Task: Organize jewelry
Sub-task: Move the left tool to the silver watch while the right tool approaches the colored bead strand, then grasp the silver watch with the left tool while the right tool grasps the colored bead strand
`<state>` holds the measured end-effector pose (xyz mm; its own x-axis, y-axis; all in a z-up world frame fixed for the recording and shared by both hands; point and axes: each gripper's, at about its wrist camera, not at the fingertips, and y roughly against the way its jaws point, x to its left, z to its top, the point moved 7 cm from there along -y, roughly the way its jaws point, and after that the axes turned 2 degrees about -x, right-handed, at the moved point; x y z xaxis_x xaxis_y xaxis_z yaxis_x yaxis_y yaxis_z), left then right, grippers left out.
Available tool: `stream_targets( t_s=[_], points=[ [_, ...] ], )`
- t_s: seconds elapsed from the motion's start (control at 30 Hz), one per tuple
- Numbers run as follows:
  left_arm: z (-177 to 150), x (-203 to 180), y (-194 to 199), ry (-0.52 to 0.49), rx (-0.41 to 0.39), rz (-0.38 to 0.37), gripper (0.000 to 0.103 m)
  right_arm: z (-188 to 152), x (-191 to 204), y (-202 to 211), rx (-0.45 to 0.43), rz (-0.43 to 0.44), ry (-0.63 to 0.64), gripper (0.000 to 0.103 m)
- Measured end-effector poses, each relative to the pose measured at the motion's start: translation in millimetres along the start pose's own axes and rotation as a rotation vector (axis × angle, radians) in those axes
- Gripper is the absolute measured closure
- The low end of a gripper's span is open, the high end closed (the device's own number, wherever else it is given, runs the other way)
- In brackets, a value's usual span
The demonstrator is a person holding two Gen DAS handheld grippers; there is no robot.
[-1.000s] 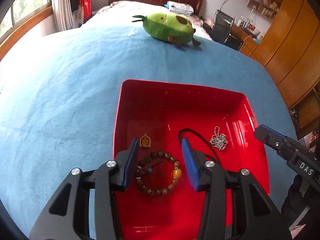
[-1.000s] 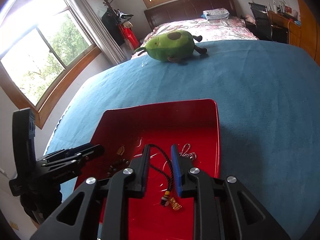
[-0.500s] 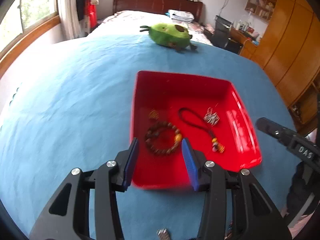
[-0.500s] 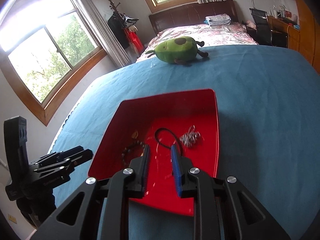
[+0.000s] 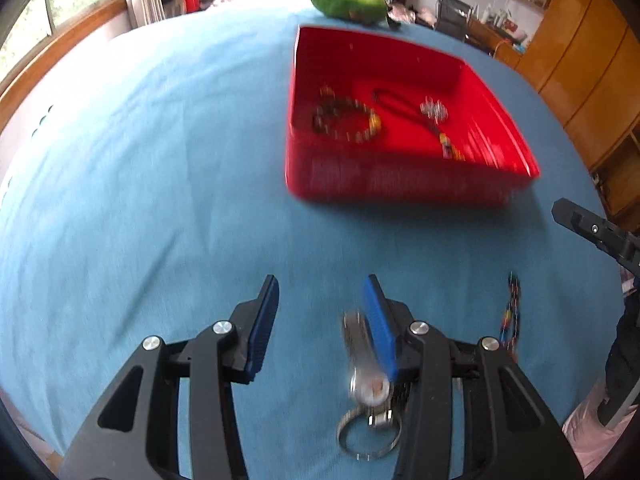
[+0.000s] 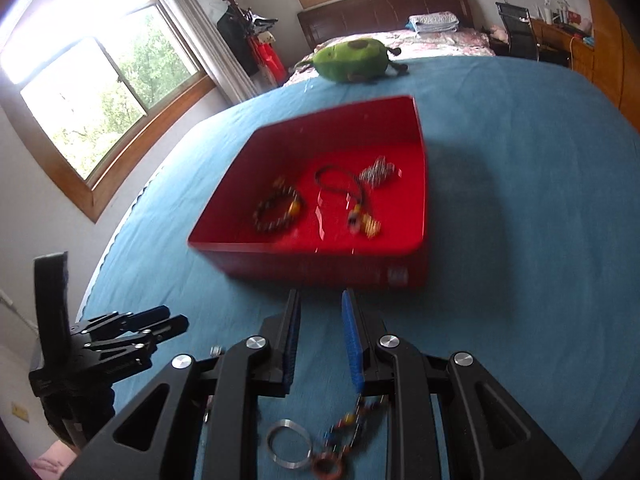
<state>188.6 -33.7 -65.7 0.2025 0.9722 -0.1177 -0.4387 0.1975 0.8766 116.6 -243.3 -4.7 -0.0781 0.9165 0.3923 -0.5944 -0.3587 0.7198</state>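
Well ahead of both sets of fingers, beyond their tips: shallow red rectangular plastic tray (image 5: 400,184), resting on a blue cloth (image 5: 160,200). Inside the tray, toward the left gripper's side, a dark wooden bead bracelet with one amber bead (image 5: 346,122) and, touching or just beside its far edge, a small gold pendant (image 5: 327,91), too blurred to tell which. Next over, a looped black cord ending in yellow and red charms (image 6: 352,200). Beside the cord's loop, on the right gripper's side, a bunched silver ball chain (image 6: 378,172).

Nearer, on the cloth, down under the gripper bodies: plain silver metal ring (image 6: 288,448) behind the gap of the right gripper (image 6: 321,296); string of small many-coloured beads (image 6: 352,420) trailing back from under its blue-padded finger; thin brown ring (image 6: 328,470) at the string's near end. Seen from the left wrist: blurred silver metal piece (image 5: 362,360) lying close against the inner face of one finger of the left gripper (image 5: 320,284), apparently on the cloth below; whether touching, cannot tell.

Left fingers spread apart, pinching nothing. Right fingers parted by a narrow gap, bare cloth showing between, pinching nothing. Both pointed steeply down at the cloth, short of the tray's near wall.

Farther out, past the tray: green avocado-shaped plush toy (image 6: 352,60) on the cloth's far edge, then a dark wooden headboard (image 6: 380,20), windows and wooden cabinets.
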Motion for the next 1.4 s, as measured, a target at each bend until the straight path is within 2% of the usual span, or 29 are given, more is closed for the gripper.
stream_targets(
  t_s=[0.17,0.4,0.77,1.27,1.37,1.4],
  points=[
    [-31,2,2,0.012,0.022,-0.006,0.059,-37,5,1,0.040,0.017,-0.003,0.081],
    [-54,5,-2,0.040,0.052,0.003,0.059,-75,17,-4,0.107,0.044,0.017,0.081],
    [-64,0,-7,0.059,0.071,0.013,0.060,-86,11,-2,0.101,0.061,-0.013,0.081],
    [-65,-30,-18,0.012,0.109,-0.034,0.060,-85,2,-4,0.102,0.062,-0.038,0.081],
    [-64,-31,-18,0.015,0.109,-0.054,0.072,-85,2,-6,0.106,0.063,-0.039,0.081],
    [-64,-31,-18,0.017,0.109,-0.057,0.072,-86,2,-6,0.107,0.062,-0.039,0.081]
  ],
)
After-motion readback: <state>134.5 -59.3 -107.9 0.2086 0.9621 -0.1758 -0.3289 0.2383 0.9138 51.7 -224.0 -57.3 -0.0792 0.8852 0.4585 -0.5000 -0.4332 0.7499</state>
